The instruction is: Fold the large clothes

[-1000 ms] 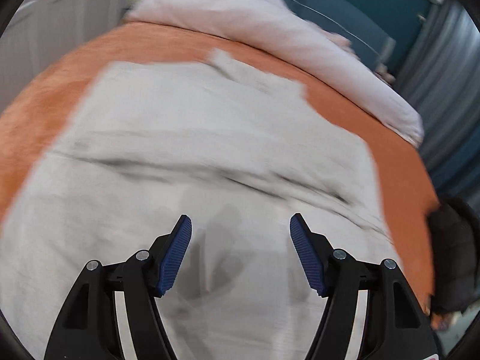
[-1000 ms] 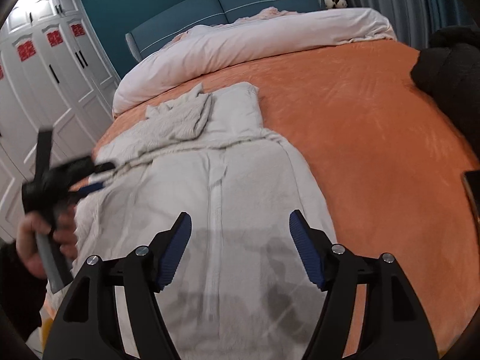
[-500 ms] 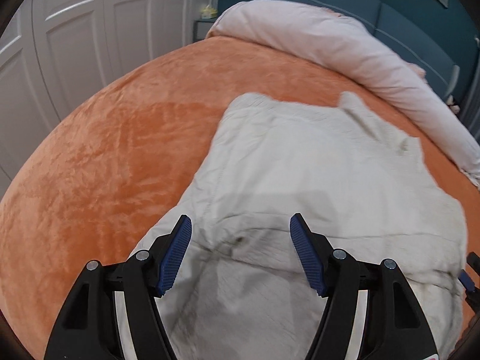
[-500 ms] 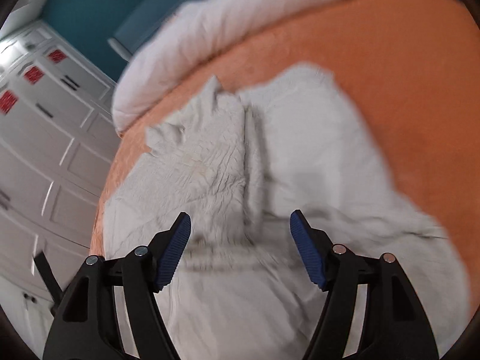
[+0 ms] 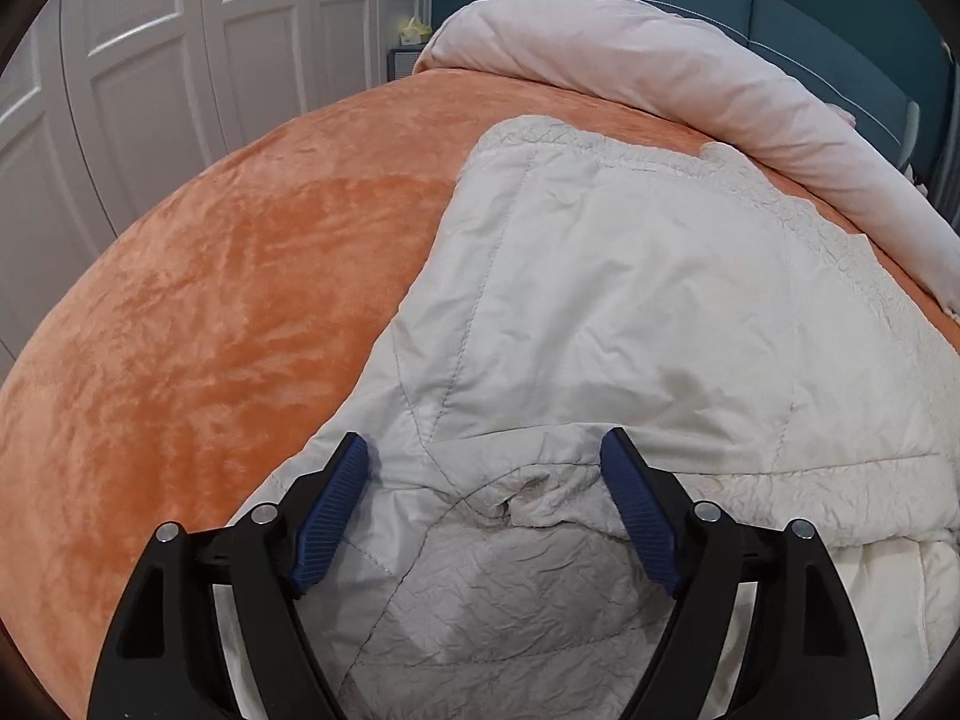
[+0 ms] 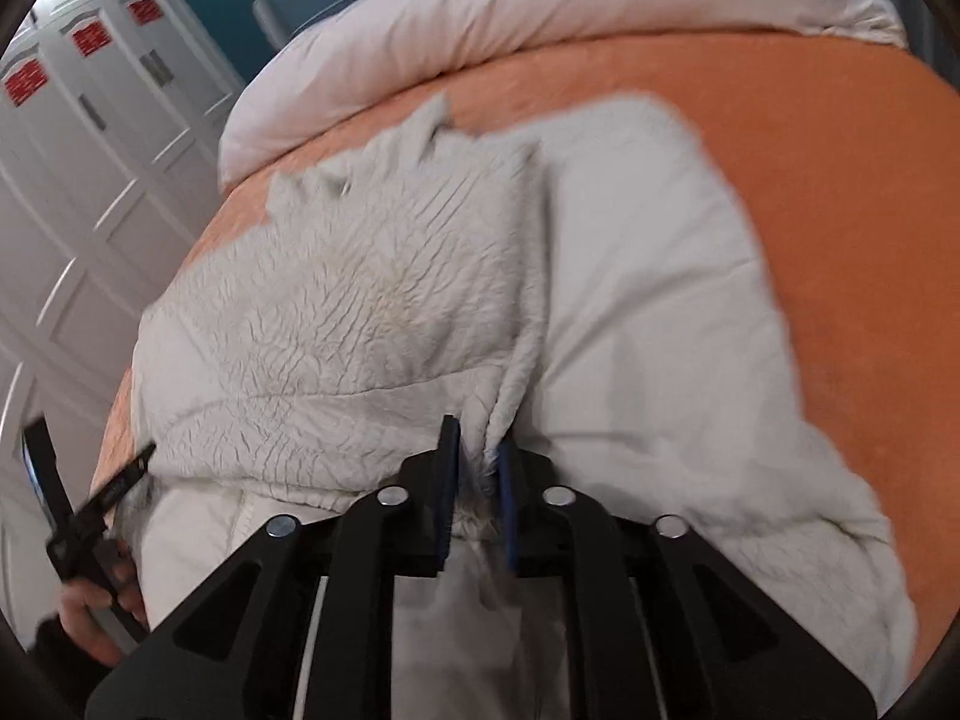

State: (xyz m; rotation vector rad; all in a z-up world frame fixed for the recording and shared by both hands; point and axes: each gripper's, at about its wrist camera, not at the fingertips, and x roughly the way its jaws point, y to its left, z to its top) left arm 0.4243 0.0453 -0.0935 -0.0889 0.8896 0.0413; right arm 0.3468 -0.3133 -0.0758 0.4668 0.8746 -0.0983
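Two fisheye views look along hand-held tongs over a bed (image 5: pixel 198 324) covered in an orange plush spread. A pale pink duvet (image 5: pixel 648 78) lies rolled along the head of the bed, below a teal headboard (image 5: pixel 810 18). White panelled wardrobe doors (image 5: pixel 180 42) stand beside the bed, on the left of both views.

A large off-white quilted coat (image 5: pixel 630 312) lies spread on the orange spread, well short of the duvet. One part is turned over so its crinkled lining faces up, seen most clearly in the right wrist view (image 6: pixel 372 300). A smoother panel of the coat lies beside that lining, toward the open orange side of the bed.

The right tongs (image 6: pixel 480 468) point forward and down onto the coat. Their jaws are drawn close together, pinching a ridge of the coat's fabric, near where the crinkled lining meets the smooth panel. This view is somewhat blurred.

The left tongs (image 5: pixel 483 480) hang just above the coat near its edge, aimed along the garment toward the duvet. Their jaws are spread wide and hold nothing. A puckered seam of the coat shows between the blue pads (image 5: pixel 336 510).

At the lower left edge of the right wrist view, the person's left hand (image 6: pixel 90 606) grips the black handle of the left tongs, at the near left edge of the coat.
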